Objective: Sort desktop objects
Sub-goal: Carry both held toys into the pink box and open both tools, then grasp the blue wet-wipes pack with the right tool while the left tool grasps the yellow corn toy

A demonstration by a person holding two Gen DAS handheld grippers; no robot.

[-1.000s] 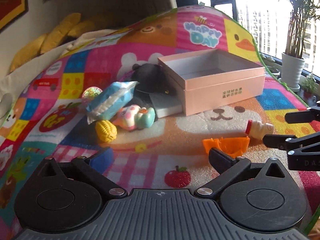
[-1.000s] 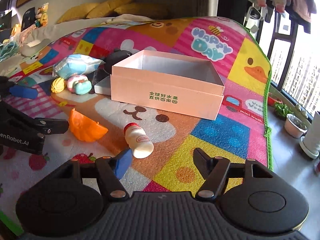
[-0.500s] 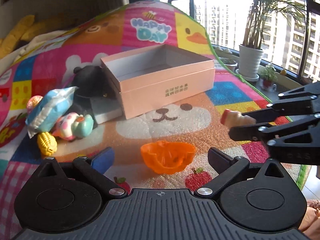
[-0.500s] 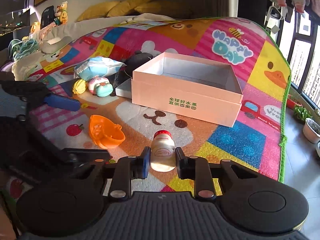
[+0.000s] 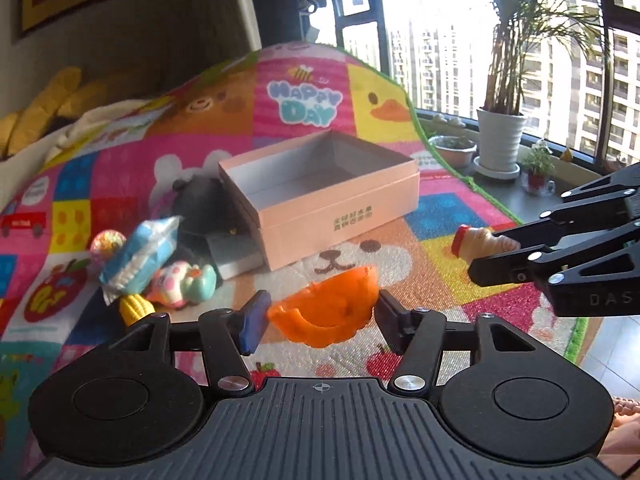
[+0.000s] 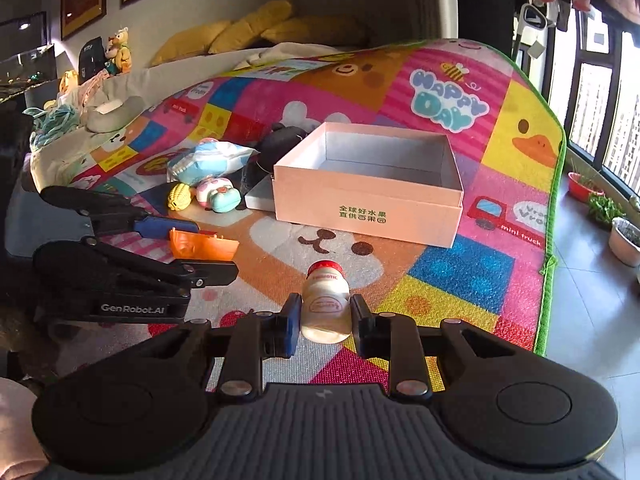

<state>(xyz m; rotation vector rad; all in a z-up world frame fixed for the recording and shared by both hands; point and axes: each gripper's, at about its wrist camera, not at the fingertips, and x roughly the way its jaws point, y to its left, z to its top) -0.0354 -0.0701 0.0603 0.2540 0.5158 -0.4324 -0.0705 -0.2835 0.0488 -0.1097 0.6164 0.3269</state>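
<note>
An orange bowl-shaped toy (image 5: 324, 314) sits between the fingers of my left gripper (image 5: 322, 320). The jaws are closing and both pads touch its sides. The right wrist view shows the same orange toy (image 6: 202, 246) pinched in the left gripper (image 6: 210, 248), just above the mat. My right gripper (image 6: 325, 320) is shut on a small white drink bottle (image 6: 325, 304) with a red cap, held clear of the mat. From the left wrist view, the bottle (image 5: 478, 242) shows in the right gripper (image 5: 494, 256) at the right. An open, empty pink box (image 5: 340, 216) (image 6: 368, 200) stands ahead of both.
Left of the box lies a pile: a blue-white packet (image 5: 138, 256), a yellow corn toy (image 5: 136, 308), a pastel toy (image 5: 184, 286), a black plush (image 5: 200, 200) and a grey flat box (image 5: 236, 254). The mat's green edge (image 6: 554, 216) drops to a floor with potted plants (image 5: 500, 140).
Both grippers were open with the toy and bottle lying on the mat. The right one shut on the bottle and lifted it. The left one closed around the orange toy and rose.
</note>
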